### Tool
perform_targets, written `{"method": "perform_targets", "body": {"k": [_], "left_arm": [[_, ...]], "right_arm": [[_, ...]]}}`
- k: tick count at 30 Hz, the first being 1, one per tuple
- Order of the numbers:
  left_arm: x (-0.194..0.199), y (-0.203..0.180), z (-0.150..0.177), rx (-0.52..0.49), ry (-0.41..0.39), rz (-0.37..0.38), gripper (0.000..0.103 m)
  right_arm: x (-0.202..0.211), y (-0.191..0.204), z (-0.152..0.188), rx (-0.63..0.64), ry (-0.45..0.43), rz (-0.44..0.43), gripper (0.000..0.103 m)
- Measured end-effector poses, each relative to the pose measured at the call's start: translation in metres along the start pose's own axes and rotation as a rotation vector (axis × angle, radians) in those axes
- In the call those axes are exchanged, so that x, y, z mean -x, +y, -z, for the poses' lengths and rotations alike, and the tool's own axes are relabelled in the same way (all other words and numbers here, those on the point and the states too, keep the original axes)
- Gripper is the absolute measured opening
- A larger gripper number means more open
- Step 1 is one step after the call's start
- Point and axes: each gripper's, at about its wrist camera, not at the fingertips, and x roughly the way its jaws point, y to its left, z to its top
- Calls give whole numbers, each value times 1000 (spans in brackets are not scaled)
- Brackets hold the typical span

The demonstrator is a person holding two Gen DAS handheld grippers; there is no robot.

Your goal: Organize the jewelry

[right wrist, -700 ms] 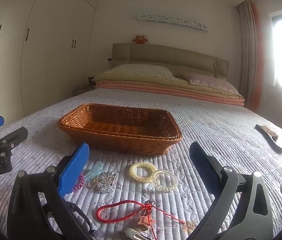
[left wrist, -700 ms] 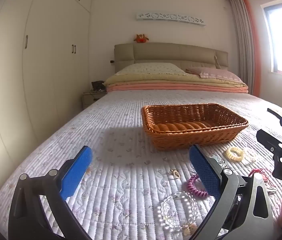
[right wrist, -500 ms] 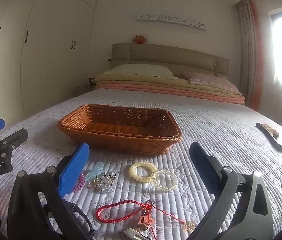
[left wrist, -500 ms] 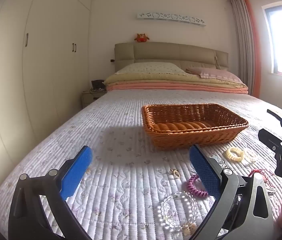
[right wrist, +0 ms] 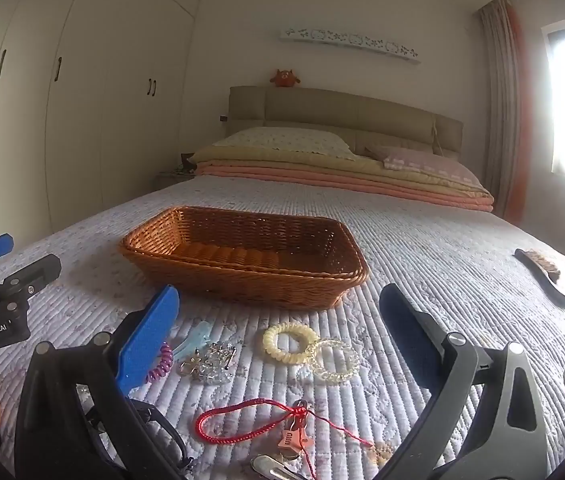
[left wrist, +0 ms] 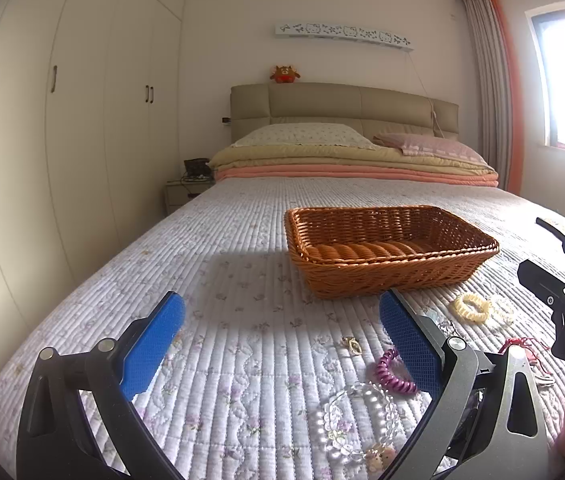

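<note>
Wicker basket (right wrist: pixel 242 256) beyond both gaping tools; yellow coil (right wrist: pixel 288 342) between right tool (right wrist: pixel 278 320) fingers.

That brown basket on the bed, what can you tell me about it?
The basket is a shallow, rectangular tray woven from orange-brown wicker, with a braided rim and sloping sides. It sits upright and flat on the quilted bedspread, near the middle of the bed. What shows of its inside looks empty. Nothing touches it but the bedspread: the hair ties and other trinkets lie in front of it, apart from it.
</note>
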Motion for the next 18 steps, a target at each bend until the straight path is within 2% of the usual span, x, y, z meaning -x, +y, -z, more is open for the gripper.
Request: {"method": "perform_targets", "body": {"k": [18], "left_arm": [[0, -1, 2, -8, -2, -4, 95]], "right_arm": [[0, -1, 1, 0, 2, -7, 95]]}}
